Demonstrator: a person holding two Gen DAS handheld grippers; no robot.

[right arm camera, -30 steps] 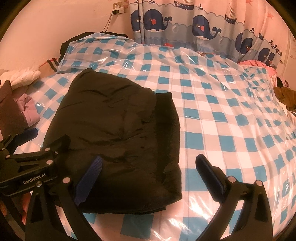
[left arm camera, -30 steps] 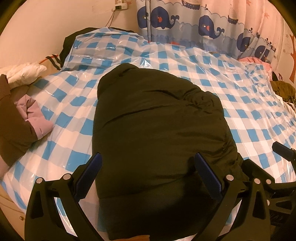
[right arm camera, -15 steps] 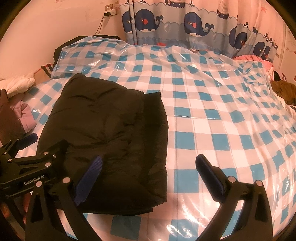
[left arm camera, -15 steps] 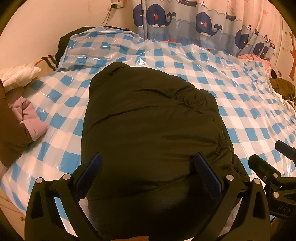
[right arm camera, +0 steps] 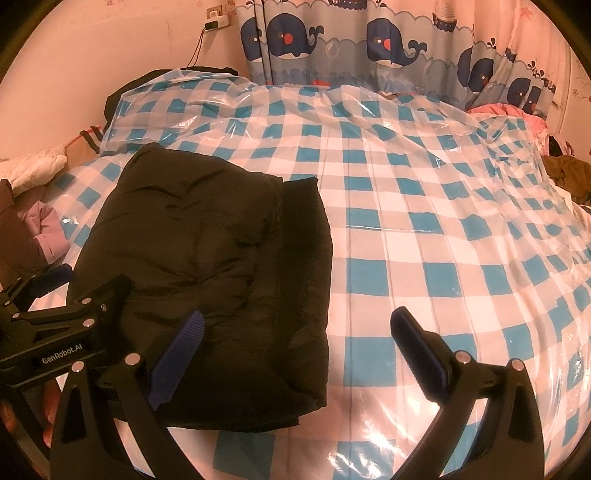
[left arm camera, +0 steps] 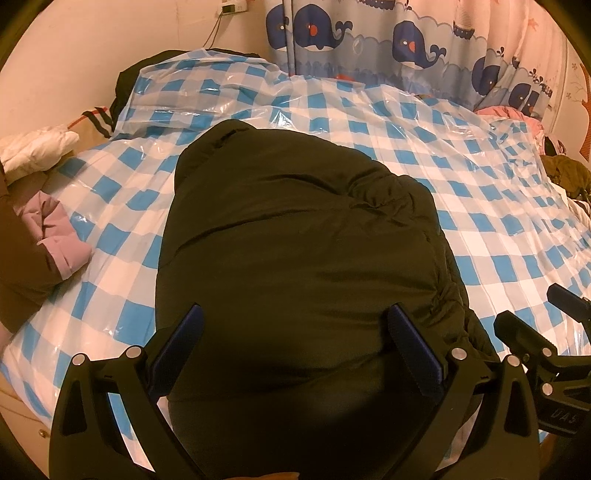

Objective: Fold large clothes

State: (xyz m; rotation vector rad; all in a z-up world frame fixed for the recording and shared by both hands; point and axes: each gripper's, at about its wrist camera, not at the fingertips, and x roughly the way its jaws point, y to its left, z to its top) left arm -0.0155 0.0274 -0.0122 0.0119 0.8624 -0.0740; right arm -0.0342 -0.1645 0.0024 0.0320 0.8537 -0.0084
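Observation:
A dark puffy jacket (left arm camera: 295,258) lies folded into a compact bundle on a bed with a blue-and-white checked plastic cover (left arm camera: 480,206). It also shows in the right wrist view (right arm camera: 207,269), on the left half of the cover (right arm camera: 424,221). My left gripper (left arm camera: 295,347) is open and empty, its jaws hovering over the jacket's near end. My right gripper (right arm camera: 295,354) is open and empty, above the jacket's near right corner. The left gripper's body (right arm camera: 55,328) shows at the left of the right wrist view.
A pile of brown, pink and white clothes (left arm camera: 33,221) lies at the bed's left edge. More clothes (left arm camera: 565,173) lie at the far right. A whale-print curtain (left arm camera: 406,40) hangs behind the bed. A wall socket (right arm camera: 218,18) with a cable is at the back.
Both grippers have drifted slightly over the jacket, staying open. The jacket has not visibly moved.

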